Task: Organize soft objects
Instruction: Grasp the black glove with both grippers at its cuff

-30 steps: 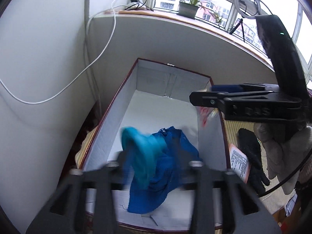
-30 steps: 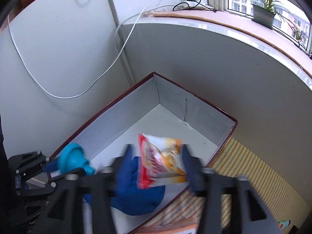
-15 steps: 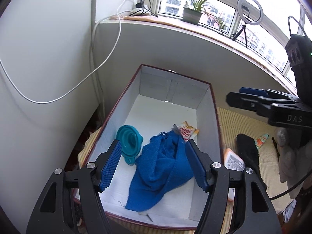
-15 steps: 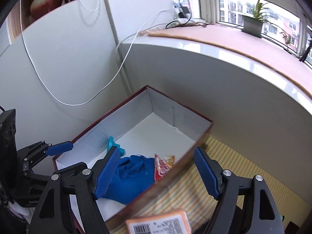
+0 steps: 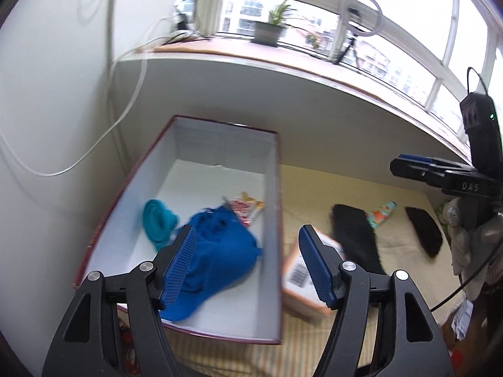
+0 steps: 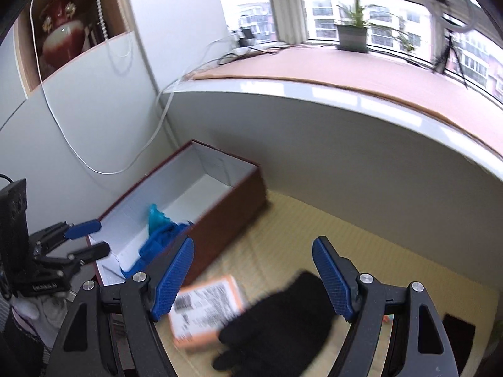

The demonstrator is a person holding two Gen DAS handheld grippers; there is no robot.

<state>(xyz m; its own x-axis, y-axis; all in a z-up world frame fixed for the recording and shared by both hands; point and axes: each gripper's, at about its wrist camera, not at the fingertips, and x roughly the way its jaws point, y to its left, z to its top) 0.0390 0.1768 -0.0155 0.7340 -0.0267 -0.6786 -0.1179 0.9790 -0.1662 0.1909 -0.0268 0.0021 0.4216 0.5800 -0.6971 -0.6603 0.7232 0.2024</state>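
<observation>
Left tool (image 5: 246, 265): jaws wide, nothing between them, lower centre of its view, above the maroon cardboard box with white lining (image 5: 273, 207). Inside the box lie a crumpled blue knitted cloth (image 5: 220, 260), a teal folded funnel (image 5: 157, 223) and a red-orange snack packet (image 5: 246, 209). Right tool (image 6: 253, 276): jaws wide, holding nothing, over a black glove (image 6: 279, 317) and an orange labelled carton (image 6: 204, 308) on the yellow woven mat (image 6: 361, 238).
</observation>
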